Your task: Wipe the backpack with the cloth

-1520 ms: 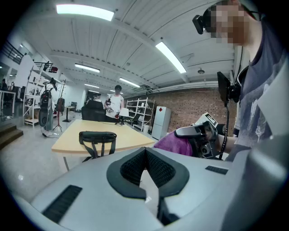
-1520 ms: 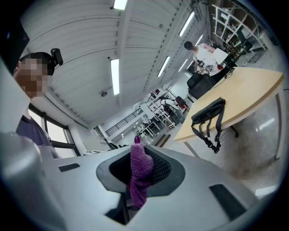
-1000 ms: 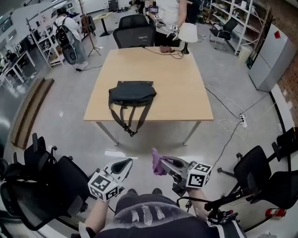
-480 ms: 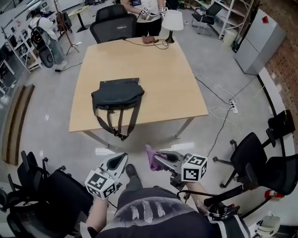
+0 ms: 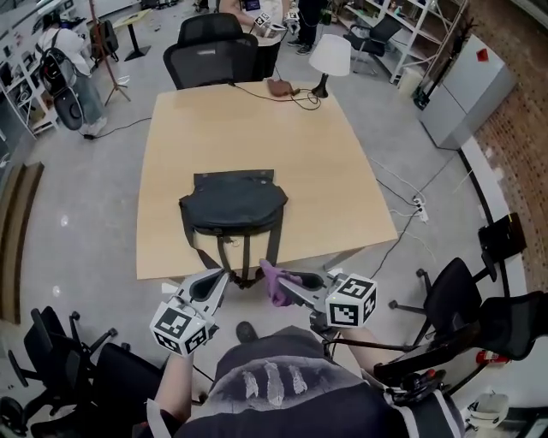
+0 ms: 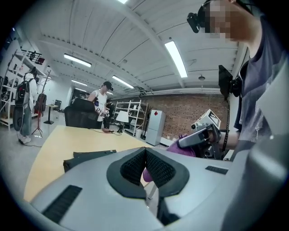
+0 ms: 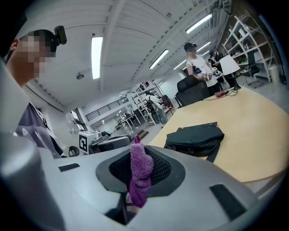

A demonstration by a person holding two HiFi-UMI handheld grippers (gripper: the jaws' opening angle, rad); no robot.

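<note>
A dark grey backpack (image 5: 233, 208) lies flat on the wooden table (image 5: 342, 171), its straps hanging over the near edge. My right gripper (image 5: 279, 279) is shut on a purple cloth (image 5: 274, 287) that hangs from its jaws, just short of the table's near edge. In the right gripper view the cloth (image 7: 139, 173) stands up between the pads, with the backpack (image 7: 195, 137) ahead. My left gripper (image 5: 214, 283) is beside it, shut with nothing in it (image 6: 145, 157). The left gripper view shows the backpack (image 6: 88, 156) low ahead and the cloth (image 6: 184, 148) to the right.
A white lamp (image 5: 329, 56), a brown pouch (image 5: 279, 86) and a cable lie at the table's far end, where a person (image 5: 257, 13) stands behind two black chairs (image 5: 210, 56). More office chairs stand at my right (image 5: 454, 295) and lower left (image 5: 51, 364).
I have come closer to the table: the backpack is nearer and lower in the head view. Both grippers, held as before, now reach the table's near edge.
</note>
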